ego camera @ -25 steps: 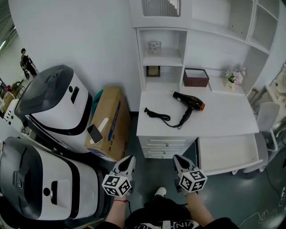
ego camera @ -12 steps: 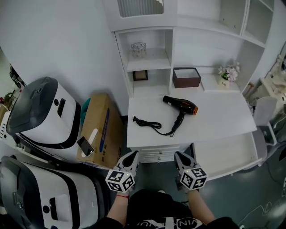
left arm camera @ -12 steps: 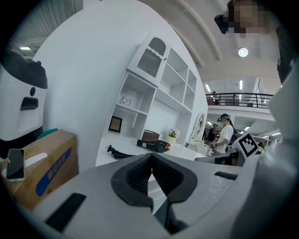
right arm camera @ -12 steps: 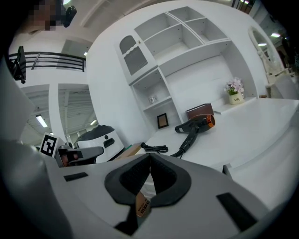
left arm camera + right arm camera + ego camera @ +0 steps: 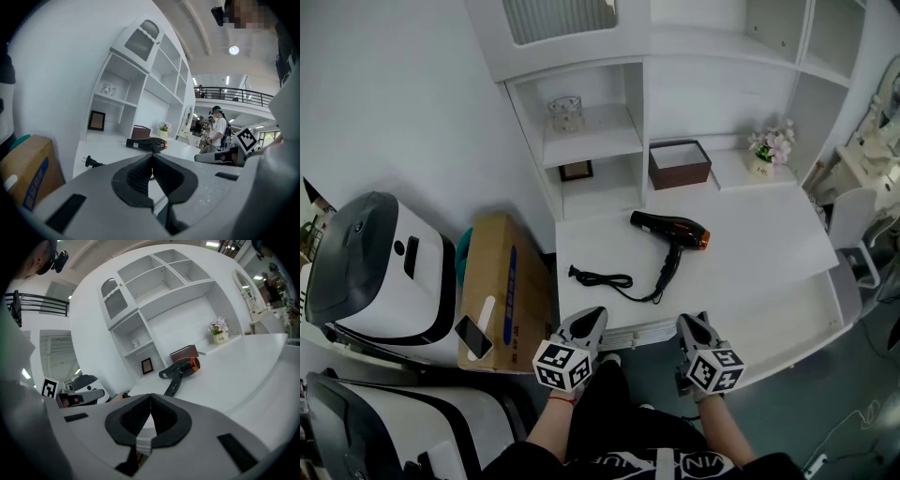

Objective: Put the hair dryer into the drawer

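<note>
Closer to the tabletop [image 5: 750, 246], fingers shut.
Since a second ago we've brought the left gripper [image 5: 592, 315] and right gripper [image 5: 694, 322] up to the tabletop's front edge, both closed on nothing. The hair dryer [image 5: 670, 228] lies untouched mid-tabletop. The drawer [image 5: 780, 314] below the tabletop's front-right blends into the white, so its edges are hard to trace.

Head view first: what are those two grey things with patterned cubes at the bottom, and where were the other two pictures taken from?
No robot here: a person holds tongs in each hand, the left tongs and the right tongs. The head view comes from a camera on the person's head, looking down. The other two cameras ride on the tongs and look along their jaws. Both tongs are shut and empty. On the white desk lies a black hair dryer with its cord; a brown box and flowers stand behind it.
</note>
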The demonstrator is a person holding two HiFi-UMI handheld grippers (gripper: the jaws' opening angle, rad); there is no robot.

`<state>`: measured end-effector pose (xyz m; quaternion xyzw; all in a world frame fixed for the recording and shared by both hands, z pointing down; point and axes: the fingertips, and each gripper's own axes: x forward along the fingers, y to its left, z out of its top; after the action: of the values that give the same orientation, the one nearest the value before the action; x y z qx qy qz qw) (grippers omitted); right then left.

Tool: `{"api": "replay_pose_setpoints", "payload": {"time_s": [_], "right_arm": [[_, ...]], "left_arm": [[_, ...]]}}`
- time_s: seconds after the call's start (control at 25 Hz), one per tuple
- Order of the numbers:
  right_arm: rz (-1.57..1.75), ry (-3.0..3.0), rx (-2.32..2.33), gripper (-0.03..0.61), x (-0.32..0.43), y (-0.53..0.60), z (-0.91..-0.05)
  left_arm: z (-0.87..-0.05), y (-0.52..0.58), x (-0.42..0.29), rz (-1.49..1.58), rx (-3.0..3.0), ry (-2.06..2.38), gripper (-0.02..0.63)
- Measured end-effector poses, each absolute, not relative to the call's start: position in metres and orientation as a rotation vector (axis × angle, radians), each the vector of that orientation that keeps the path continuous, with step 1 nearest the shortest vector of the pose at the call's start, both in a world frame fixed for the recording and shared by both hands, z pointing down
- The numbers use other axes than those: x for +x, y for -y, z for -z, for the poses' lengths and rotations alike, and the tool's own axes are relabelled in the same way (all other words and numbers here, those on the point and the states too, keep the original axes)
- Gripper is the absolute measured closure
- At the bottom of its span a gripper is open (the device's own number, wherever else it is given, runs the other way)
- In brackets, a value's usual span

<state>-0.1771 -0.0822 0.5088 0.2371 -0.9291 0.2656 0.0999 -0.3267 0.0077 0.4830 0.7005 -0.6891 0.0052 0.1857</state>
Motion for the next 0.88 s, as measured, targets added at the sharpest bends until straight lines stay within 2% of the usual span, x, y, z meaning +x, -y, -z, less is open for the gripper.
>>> {"api": "replay_pose_setpoints", "payload": {"time_s": [0.24,0.52,0.8,0.88], "right_arm": [[-0.86,2.694,0.837,0.574,-0.206,0.123,-0.513],[-0.889,2.618,0.908,0.573,-0.239,0.154,-0.528],[-0.86,2.508,1.033,0.572,-0.258,0.189,-0.544],[-0.854,2.475,1.074,0.572,-0.261,0.198,-0.546]], "left_arm": [[-0.492,0.042,-0.349,-0.12,2.117,1.705,0.606],[-0.524,0.076,-0.377,-0.407,2.18,1.593,0.6],[-0.549,0.093,-0.377,-0.869,2.346,1.358,0.524],[-0.559,0.092,-0.378,-1.093,2.38,1.238,0.473]]}}
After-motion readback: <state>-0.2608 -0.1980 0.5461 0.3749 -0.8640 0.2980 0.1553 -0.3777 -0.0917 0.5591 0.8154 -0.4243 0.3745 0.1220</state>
